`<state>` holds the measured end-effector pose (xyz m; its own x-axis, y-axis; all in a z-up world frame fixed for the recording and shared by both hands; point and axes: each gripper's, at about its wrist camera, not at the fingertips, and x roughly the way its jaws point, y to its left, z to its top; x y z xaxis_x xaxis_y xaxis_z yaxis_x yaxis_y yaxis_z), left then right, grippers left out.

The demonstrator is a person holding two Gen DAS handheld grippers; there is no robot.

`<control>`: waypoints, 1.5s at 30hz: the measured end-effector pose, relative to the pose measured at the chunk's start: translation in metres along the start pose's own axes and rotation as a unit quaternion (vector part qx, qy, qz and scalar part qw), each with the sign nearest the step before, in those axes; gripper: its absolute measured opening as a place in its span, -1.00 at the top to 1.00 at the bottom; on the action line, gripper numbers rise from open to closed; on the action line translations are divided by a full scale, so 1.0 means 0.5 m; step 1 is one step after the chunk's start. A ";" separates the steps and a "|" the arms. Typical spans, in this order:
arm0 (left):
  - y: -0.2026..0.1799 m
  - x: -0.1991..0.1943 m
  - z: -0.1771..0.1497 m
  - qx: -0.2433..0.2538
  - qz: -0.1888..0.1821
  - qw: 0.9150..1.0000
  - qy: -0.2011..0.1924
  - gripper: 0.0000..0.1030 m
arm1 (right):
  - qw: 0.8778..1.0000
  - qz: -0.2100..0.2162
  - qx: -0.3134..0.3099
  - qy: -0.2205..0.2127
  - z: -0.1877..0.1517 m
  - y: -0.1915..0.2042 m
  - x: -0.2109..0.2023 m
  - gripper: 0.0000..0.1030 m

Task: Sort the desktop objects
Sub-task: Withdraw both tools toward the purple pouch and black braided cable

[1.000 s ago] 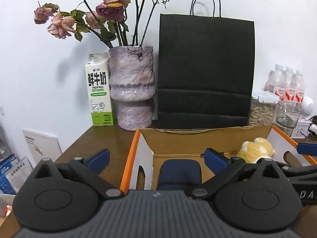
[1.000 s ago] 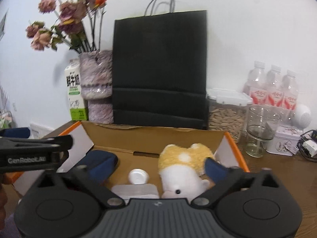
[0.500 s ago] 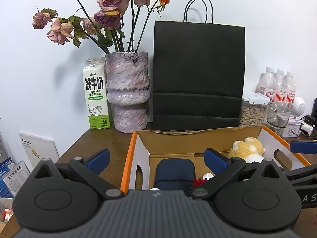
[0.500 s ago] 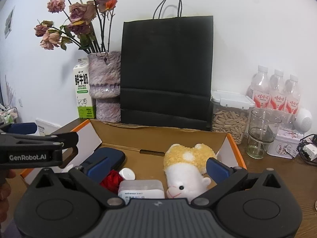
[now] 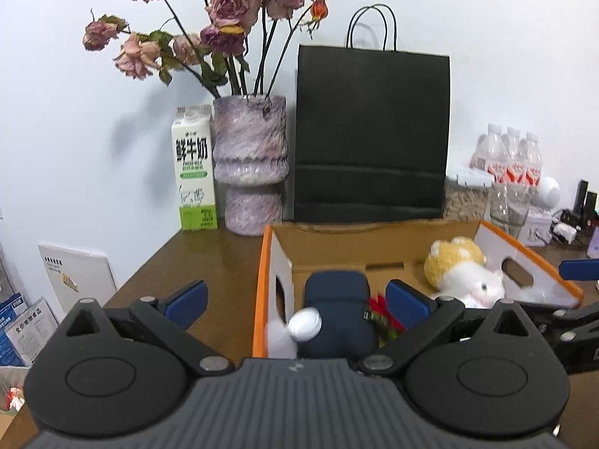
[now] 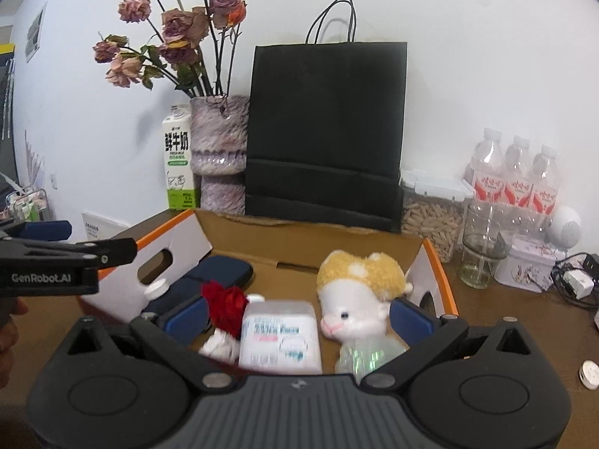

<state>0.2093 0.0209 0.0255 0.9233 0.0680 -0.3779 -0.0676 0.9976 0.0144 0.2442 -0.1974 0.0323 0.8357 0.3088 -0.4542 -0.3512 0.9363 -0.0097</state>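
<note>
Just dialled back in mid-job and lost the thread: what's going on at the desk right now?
A person holds two tongs over an open cardboard box on the desk. Both the left tongs and the right tongs are open and hold nothing. Already in the box are a plush toy, a navy case, a red flower, a white packet and a white bottle. The vase, milk carton and black bag stand behind it.

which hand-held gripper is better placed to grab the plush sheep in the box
Right, probably. The right hand-held gripper is open, with the plush sheep just ahead between its fingers. The left hand-held gripper straddles the box wall, facing the navy case.
</note>
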 end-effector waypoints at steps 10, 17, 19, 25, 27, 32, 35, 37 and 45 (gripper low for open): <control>0.047 -0.046 -0.088 -0.017 0.004 0.998 0.052 -1.00 | 0.997 -0.009 0.027 0.075 -0.108 -0.020 -0.033 -1.00; 0.063 -0.068 -0.127 -0.021 0.006 0.997 0.077 -1.00 | 0.993 -0.020 0.046 0.110 -0.157 -0.030 -0.045 -1.00; 0.068 -0.072 -0.132 -0.025 0.005 0.996 0.080 -1.00 | 0.992 -0.020 0.048 0.114 -0.164 -0.030 -0.049 -1.00; 0.074 -0.070 -0.141 -0.029 0.004 0.996 0.087 -1.00 | 0.991 -0.020 0.053 0.120 -0.175 -0.031 -0.048 -1.00; 0.075 -0.069 -0.144 -0.030 0.002 0.996 0.089 -1.00 | 0.991 -0.024 0.050 0.119 -0.176 -0.030 -0.047 -1.00; 0.078 -0.067 -0.147 -0.033 -0.001 0.995 0.092 -1.00 | 0.992 -0.029 0.045 0.112 -0.180 -0.026 -0.047 -1.00; 0.080 -0.064 -0.149 -0.039 -0.005 0.995 0.093 -1.00 | 0.992 -0.028 0.046 0.112 -0.179 -0.027 -0.048 -1.00; 0.084 -0.061 -0.149 -0.048 -0.009 0.994 0.097 -1.00 | 0.992 -0.028 0.046 0.112 -0.179 -0.027 -0.047 -1.00; 0.105 -0.049 -0.153 -0.090 -0.028 0.989 0.114 -1.00 | 0.992 -0.031 0.046 0.113 -0.179 -0.027 -0.047 -1.00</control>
<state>0.1544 0.0707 -0.0354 0.8201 -0.0117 -0.5721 -0.1042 0.9800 -0.1693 0.1915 -0.2321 -0.0365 0.7347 0.2153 -0.6434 -0.2541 0.9666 0.0333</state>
